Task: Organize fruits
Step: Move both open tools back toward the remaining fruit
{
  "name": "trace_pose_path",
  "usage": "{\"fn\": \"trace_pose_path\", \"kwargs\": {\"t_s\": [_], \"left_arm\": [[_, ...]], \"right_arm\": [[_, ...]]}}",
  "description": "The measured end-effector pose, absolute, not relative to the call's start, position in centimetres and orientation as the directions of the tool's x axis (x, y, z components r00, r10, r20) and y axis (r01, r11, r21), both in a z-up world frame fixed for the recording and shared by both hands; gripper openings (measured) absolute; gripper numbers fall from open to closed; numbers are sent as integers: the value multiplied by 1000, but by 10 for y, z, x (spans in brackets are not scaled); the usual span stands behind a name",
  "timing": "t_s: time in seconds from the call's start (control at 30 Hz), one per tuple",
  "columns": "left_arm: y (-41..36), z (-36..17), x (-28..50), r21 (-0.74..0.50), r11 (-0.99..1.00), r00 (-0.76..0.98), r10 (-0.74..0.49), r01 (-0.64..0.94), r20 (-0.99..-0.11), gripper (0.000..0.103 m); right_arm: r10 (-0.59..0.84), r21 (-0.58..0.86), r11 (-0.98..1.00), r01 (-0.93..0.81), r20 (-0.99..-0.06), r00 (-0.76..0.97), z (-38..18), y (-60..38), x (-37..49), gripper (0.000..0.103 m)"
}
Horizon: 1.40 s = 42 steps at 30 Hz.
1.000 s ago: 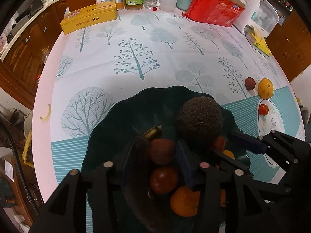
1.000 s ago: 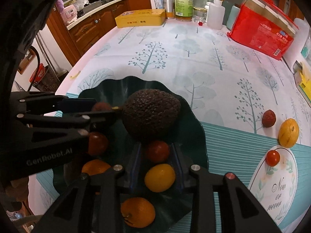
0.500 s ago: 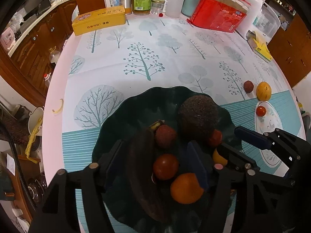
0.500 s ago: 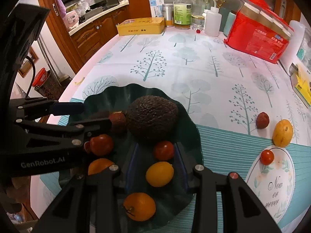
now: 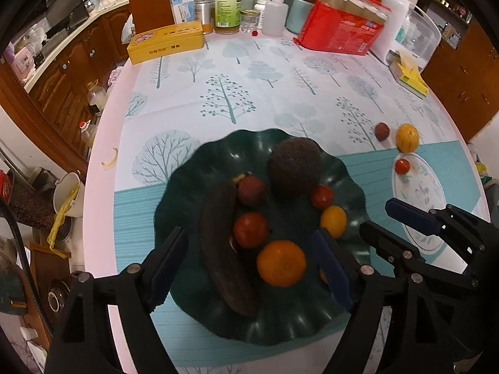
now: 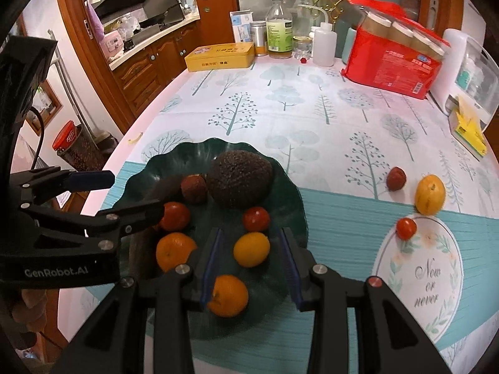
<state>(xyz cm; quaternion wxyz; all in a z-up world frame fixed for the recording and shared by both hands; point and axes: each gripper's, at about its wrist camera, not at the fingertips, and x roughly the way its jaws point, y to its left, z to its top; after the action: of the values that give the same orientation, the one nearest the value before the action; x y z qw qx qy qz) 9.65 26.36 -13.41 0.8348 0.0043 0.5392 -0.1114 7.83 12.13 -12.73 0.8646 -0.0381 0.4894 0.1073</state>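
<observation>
**You're lifting both grippers clear of the plate, three fruits waiting at the right.**

Your left gripper (image 5: 249, 261) has just been opening its jaws and they're standing wide, empty, above the dark banana (image 5: 226, 246) on the green plate (image 5: 199, 168). Your right gripper (image 6: 249, 261) is hanging narrow with nothing pinched. Moving right, the lychee (image 6: 396, 178), yellow fruit (image 6: 429, 194) and cherry tomato (image 6: 406, 228) are sitting mid-right on the cloth: widen first, then straddle one squarely.

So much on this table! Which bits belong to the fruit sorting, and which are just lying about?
For the job:
- green plate, holding avocado, oranges, tomatoes
- loose lychee, yellow fruit and cherry tomato on the cloth

Lying about:
- yellow tin
- red package
- bottles
</observation>
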Motion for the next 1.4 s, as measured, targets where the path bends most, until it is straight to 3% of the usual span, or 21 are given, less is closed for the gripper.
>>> {"fn": "trace_pose_path", "kwargs": {"t_s": [0.3, 0.47, 0.97, 1.2, 1.4], "left_arm": [[246, -119, 65, -86, 973, 406, -170, 216, -898, 85], [227, -107, 58, -66, 969, 423, -165, 238, -891, 85], [124, -56, 80, -24, 940, 474, -193, 339, -859, 85], [77, -36, 119, -1, 940, 511, -187, 342, -839, 85], [43, -42, 160, 24, 938, 519, -171, 346, -837, 85]], "right_arm": [[153, 46, 974, -221, -854, 497, -121, 109, 47, 38], [168, 72, 976, -204, -847, 505, -112, 92, 35, 58], [60, 2, 996, -93, -773, 631, -42, -26, 27, 58], [-43, -76, 997, -18, -722, 690, 4, -102, 54, 58], [-45, -88, 996, -25, -707, 705, 13, -143, 92, 58]]}}
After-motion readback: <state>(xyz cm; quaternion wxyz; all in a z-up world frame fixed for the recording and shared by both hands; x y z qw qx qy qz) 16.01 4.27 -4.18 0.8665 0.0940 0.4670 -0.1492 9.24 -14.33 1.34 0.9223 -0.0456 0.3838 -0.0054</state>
